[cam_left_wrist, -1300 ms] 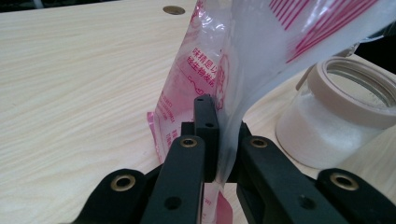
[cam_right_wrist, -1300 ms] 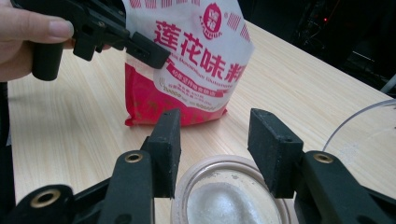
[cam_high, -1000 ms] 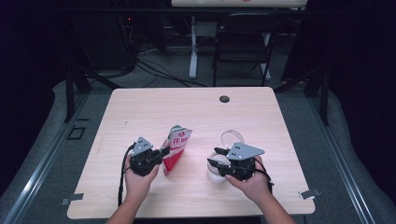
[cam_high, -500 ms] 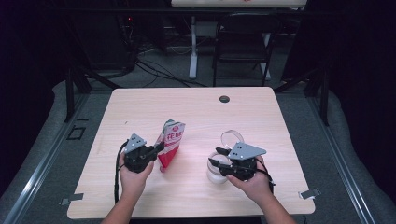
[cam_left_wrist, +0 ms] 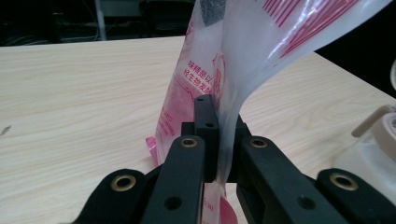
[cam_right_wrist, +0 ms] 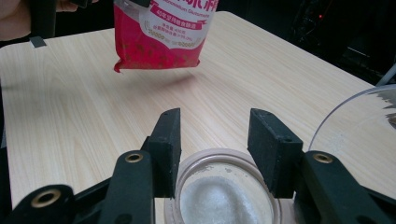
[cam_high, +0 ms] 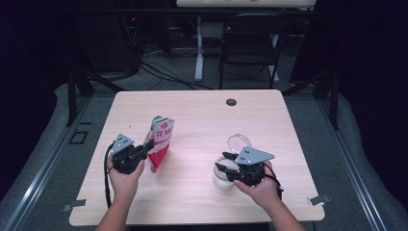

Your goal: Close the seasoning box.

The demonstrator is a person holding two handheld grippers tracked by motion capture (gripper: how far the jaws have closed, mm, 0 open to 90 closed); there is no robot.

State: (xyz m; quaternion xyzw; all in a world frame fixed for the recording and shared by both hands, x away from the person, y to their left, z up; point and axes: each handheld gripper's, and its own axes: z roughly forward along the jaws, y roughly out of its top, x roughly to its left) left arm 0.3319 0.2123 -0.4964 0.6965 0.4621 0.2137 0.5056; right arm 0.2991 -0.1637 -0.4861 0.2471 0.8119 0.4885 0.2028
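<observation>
A red-and-white plastic pouch [cam_high: 159, 139] hangs clear of the wooden table [cam_high: 202, 115] at its left. My left gripper [cam_high: 146, 144] is shut on the pouch's edge. In the left gripper view the thin film [cam_left_wrist: 233, 56] is pinched between the jaws of that gripper [cam_left_wrist: 217, 112]. At the right front stands a round jar [cam_high: 221, 180] with white powder inside [cam_right_wrist: 224, 196]. My right gripper [cam_high: 225, 162] straddles its rim, pads against both sides [cam_right_wrist: 215, 135]. The pouch's bottom [cam_right_wrist: 159, 32] floats beyond the jar.
A clear round lid [cam_high: 239, 142] lies on the table just behind the jar, and it also shows at the right edge [cam_right_wrist: 355, 130]. A black grommet [cam_high: 231, 102] sits near the far edge. A chair [cam_high: 250, 43] and cables lie beyond the table.
My left gripper has carried the pouch leftward and a little higher, away from the jar. The right gripper and the jar have stayed put.
</observation>
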